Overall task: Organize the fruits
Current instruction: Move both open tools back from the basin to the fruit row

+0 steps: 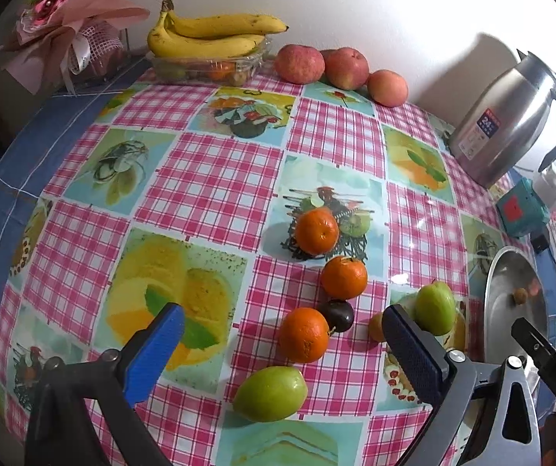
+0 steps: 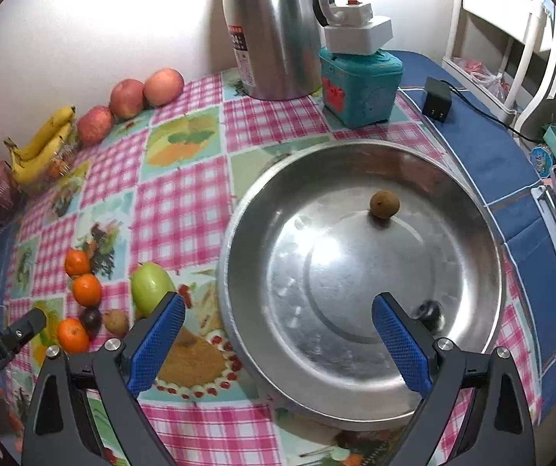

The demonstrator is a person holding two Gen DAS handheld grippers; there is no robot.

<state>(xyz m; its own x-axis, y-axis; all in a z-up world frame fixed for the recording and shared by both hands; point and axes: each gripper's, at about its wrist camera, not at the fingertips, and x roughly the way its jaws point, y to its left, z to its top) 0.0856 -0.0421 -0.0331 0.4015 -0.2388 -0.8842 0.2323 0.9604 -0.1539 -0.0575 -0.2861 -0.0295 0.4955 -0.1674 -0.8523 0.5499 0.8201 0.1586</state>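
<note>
Nearby, smooth round orange mandarin [image 1: 304, 334]: light, soft-skinned, best pinched across its middle; left gripper [image 1: 281, 334] and right gripper [image 2: 278, 334] gaped wide, empty.

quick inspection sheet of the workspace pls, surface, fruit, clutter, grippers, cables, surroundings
surface: checked tablecloth with fruit prints, over a blue cloth.
job's things: three oranges, two green fruits, a dark plum loose on the table; one small brown fruit in the metal basin.
clutter: bananas on a plastic box, three apples, kettle, teal box, bouquet.
grippers: left gripper open, empty; right gripper open over the basin.
cables: black adapter with a cord.
surroundings: white wall, white shelf.
</note>
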